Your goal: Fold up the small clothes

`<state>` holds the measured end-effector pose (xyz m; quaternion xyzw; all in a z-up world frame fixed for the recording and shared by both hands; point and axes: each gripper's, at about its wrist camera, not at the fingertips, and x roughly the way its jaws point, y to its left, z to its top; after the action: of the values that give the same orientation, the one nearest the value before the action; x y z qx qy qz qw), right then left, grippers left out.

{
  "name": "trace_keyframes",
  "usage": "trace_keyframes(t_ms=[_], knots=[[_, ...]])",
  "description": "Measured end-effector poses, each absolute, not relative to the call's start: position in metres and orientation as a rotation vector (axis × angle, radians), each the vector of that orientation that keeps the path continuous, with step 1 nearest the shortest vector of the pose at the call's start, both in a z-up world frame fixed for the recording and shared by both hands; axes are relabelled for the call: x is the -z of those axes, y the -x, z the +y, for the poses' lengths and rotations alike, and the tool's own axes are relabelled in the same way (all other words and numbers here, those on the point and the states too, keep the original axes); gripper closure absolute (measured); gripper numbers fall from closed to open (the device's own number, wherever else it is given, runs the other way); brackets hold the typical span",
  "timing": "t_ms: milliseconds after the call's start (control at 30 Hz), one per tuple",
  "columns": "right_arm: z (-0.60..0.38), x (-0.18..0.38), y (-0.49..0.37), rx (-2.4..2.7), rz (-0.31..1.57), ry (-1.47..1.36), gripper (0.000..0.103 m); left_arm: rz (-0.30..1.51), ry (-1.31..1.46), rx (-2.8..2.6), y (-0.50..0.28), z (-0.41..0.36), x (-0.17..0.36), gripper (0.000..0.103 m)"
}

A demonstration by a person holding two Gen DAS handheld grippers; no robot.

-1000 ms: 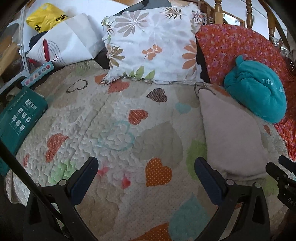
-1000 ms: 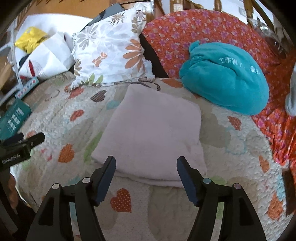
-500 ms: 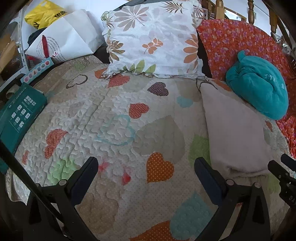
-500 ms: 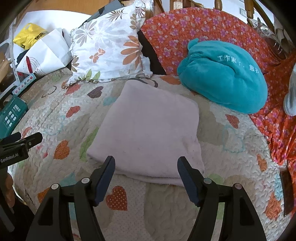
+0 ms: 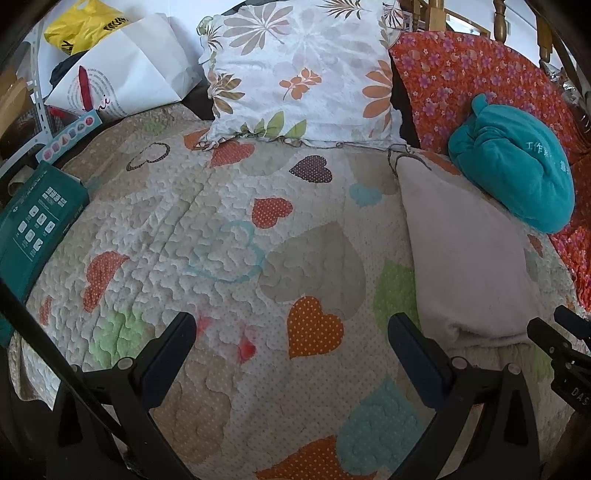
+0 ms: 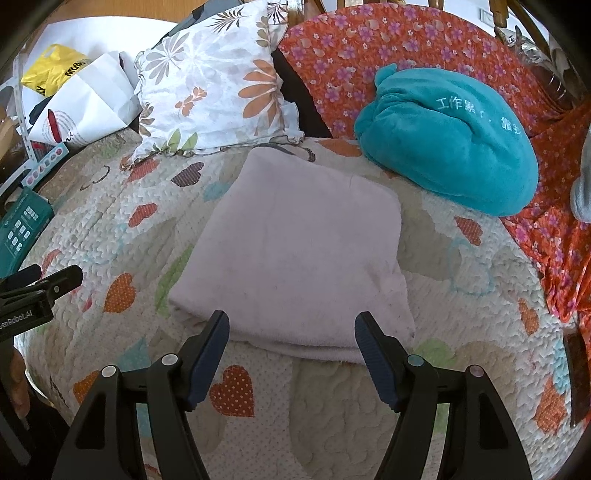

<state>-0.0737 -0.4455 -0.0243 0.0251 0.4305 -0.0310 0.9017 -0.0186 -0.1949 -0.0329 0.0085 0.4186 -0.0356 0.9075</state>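
A pale pink folded cloth (image 6: 299, 254) lies flat on the heart-patterned quilt (image 6: 110, 236); it also shows at the right of the left wrist view (image 5: 465, 258). My right gripper (image 6: 291, 328) is open and empty, hovering just above the cloth's near edge. My left gripper (image 5: 291, 332) is open and empty over bare quilt (image 5: 221, 258), left of the cloth. Each gripper's tip shows at the edge of the other's view.
A teal bundled garment (image 6: 447, 162) rests behind the cloth on an orange flowered blanket (image 6: 369, 55). A floral pillow (image 5: 299, 70) stands at the back. A green box (image 5: 33, 218), a white paper bag (image 5: 122, 81) and a yellow bag (image 5: 85, 29) lie left.
Both grippers have pulled back and risen a little from the cloth, so the scene sits slightly farther away. Both stay open. The cloth has not moved.
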Motion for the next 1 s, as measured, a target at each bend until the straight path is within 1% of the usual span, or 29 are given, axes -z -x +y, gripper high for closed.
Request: trace_keyframes(t_ms=[333, 567, 1000], knots=[[-0.4466, 0.0247, 0.0737, 0.064, 0.894, -0.052, 0.027, 0.871, -0.018, 0.073, 0.0181, -0.1929, 0.0346, 0.0], [-0.4468, 0.0246, 0.0732, 0.064, 0.894, -0.053, 0.025, 0.876, -0.015, 0.074, 0.0186, -0.1915, 0.0353, 0.0], [-0.4465, 0.0275, 0.0731, 0.069, 0.901, -0.053, 0.024, 0.897, -0.04, 0.087, 0.0201, -0.197, 0.0423, 0.0]])
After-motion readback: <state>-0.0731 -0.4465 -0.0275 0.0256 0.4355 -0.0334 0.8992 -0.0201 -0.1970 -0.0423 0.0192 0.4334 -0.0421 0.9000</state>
